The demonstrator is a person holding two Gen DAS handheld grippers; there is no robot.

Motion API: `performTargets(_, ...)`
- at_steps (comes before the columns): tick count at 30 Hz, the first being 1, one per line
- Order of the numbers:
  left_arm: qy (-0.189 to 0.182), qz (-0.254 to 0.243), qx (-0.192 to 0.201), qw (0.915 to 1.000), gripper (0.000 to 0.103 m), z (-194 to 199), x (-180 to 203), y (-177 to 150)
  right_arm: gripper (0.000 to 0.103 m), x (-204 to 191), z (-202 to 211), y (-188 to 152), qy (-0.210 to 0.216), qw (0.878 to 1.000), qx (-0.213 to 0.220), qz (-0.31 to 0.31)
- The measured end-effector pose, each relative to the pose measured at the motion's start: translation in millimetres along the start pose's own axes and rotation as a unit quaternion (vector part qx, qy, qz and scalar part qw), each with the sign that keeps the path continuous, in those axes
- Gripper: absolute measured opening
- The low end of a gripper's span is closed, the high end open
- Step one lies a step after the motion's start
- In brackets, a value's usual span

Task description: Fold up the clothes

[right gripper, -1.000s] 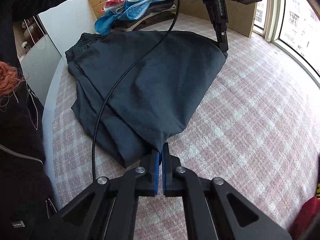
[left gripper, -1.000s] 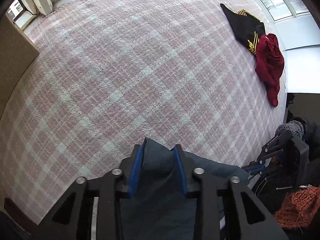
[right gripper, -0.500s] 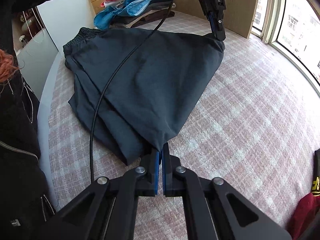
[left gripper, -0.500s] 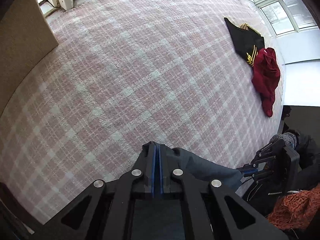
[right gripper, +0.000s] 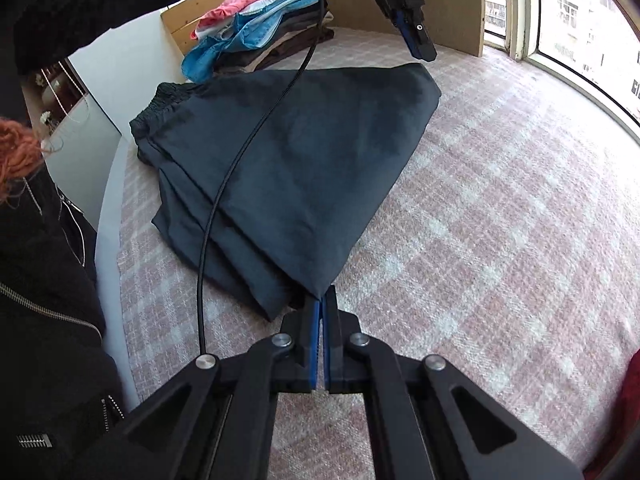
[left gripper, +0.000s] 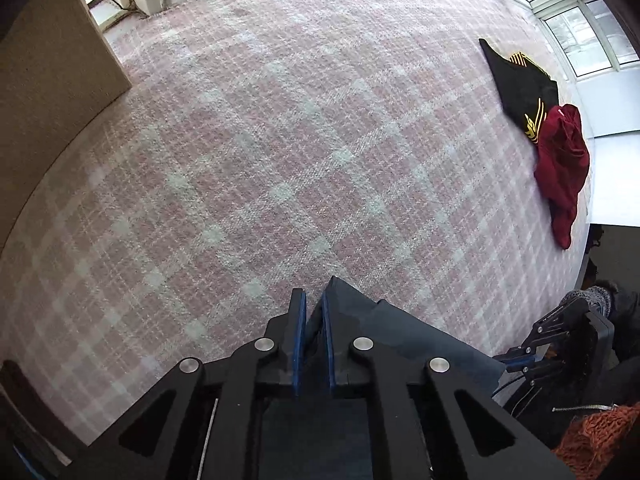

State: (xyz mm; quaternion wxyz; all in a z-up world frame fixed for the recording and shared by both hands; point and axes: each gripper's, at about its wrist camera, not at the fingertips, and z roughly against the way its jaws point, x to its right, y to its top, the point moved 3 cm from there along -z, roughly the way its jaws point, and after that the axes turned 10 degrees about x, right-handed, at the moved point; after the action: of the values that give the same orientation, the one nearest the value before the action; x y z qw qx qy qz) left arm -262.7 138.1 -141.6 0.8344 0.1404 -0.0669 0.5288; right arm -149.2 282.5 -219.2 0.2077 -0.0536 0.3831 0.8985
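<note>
Right gripper (right gripper: 321, 304) pinches the near corner of the dark navy folded fabric garment (right gripper: 296, 160) ahead, left gripper (right gripper: 418, 46) spread above its far corner; tugging could drag the fold open.

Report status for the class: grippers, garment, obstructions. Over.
Left gripper just opened, off dark trousers. Right gripper shut on their corner. Black cable drapes across them.

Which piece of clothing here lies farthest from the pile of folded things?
The dark red garment, bunched at the far edge of the pink plaid cover, beyond the black and gold top. The navy trousers lie right beside the pile.
</note>
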Motion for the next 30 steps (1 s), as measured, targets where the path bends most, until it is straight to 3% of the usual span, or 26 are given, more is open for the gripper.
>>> performTargets(1,0.003,-0.008,0.010,0.9999,0.032,10.0,5.8,-4.4,0.001,-1.3,2.1,1.3,0.000,1.000,0.001,-0.001)
performTargets(4,0.018,-0.033,0.031,0.9988,0.041,38.2,27.5,-33.2,0.001,-14.4,6.6,2.2,0.000,1.000,0.006,0.018)
performTargets(7,0.033,-0.028,0.046,0.9980,0.044,61.9,36.0,-70.4,0.001,-21.8,-1.6,-12.0,0.003,0.999,-0.026,0.037)
performTargets(11,0.041,0.029,0.076,0.9958,0.044,94.5,23.9,-127.6,0.001,-14.8,-4.7,-25.9,0.004,0.999,-0.042,0.014)
performTargets(15,0.044,0.099,0.103,0.9888,0.044,101.4,21.6,-196.1,0.002,4.3,0.9,-22.7,0.011,0.997,-0.071,-0.040)
performTargets(17,0.046,0.130,0.115,0.9837,0.044,102.7,22.5,-232.0,0.003,14.4,17.3,-9.4,0.026,0.996,-0.034,-0.079)
performTargets(20,0.027,0.144,0.136,0.9798,0.045,89.9,44.8,-266.4,0.005,21.1,20.7,25.0,0.047,0.992,0.032,-0.109)
performTargets(22,0.018,0.129,0.147,0.9805,0.045,77.0,64.2,-275.9,0.005,17.8,-3.3,46.3,0.017,0.995,0.046,-0.087)
performTargets(24,0.013,0.111,0.170,0.9790,0.045,60.9,79.4,-271.3,0.005,17.8,-32.5,53.9,0.008,0.997,0.033,-0.072)
performTargets(27,-0.003,0.114,0.159,0.9806,0.045,26.9,89.6,-270.2,0.005,26.8,-57.5,40.2,0.002,0.998,-0.029,-0.055)
performTargets(29,0.002,0.115,0.136,0.9840,0.045,7.8,95.7,-281.9,0.005,25.0,-61.2,28.3,0.002,0.997,-0.073,-0.036)
performTargets(30,0.012,0.104,0.156,0.9822,0.046,11.5,101.3,-288.6,0.005,24.2,-54.0,30.7,-0.003,0.997,-0.072,-0.027)
